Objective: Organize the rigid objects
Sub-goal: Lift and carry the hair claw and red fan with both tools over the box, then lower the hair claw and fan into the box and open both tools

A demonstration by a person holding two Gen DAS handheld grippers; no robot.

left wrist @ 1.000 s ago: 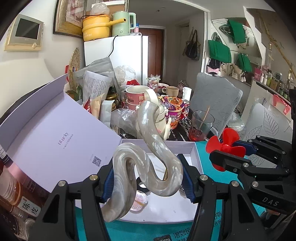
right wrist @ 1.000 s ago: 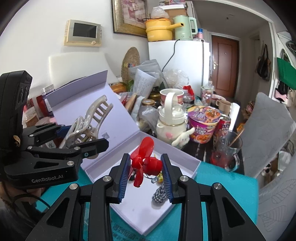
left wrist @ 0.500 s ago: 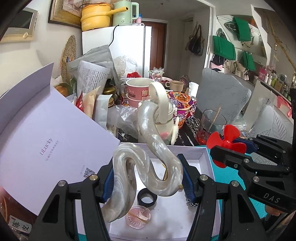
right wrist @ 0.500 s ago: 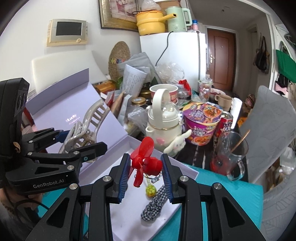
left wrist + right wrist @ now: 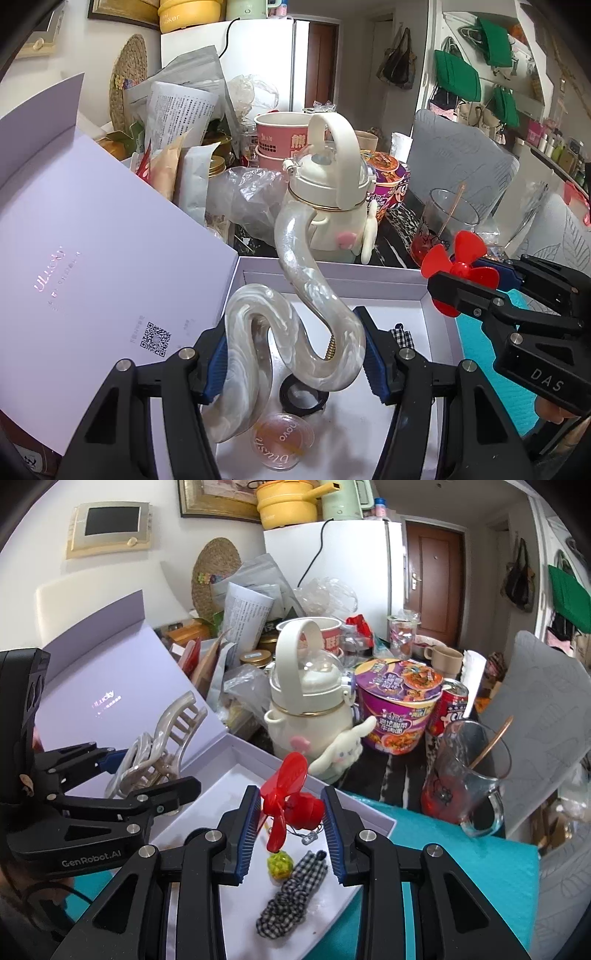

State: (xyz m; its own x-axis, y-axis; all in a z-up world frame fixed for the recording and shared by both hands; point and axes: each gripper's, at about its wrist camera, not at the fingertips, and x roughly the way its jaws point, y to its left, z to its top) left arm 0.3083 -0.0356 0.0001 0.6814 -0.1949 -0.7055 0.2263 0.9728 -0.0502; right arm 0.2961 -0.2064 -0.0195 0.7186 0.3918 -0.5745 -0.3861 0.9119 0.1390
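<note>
My left gripper (image 5: 295,354) is shut on a pearly cream hair claw clip (image 5: 295,317), held above the open lilac box (image 5: 332,269). In the right wrist view the same clip (image 5: 159,749) shows at the left in the left gripper (image 5: 147,779). My right gripper (image 5: 290,819) is shut on a small red fan (image 5: 295,797) over the box (image 5: 373,812); that fan (image 5: 458,269) shows at the right of the left wrist view. Inside the box lie a black ring (image 5: 303,395), a round clear compact (image 5: 282,439), a checked scrunchie (image 5: 291,897) and a small yellow-green charm (image 5: 280,864).
The box lid (image 5: 85,258) leans open at the left. Behind the box stand a cream kettle-shaped bottle (image 5: 328,206), a purple noodle cup (image 5: 399,705), a red can (image 5: 448,710) and a glass mug with a stick (image 5: 465,775). A teal mat (image 5: 461,878) lies under the box.
Both grippers have moved forward and down toward the box with their objects still held. The box interior and the cream bottle now look closer and larger.
</note>
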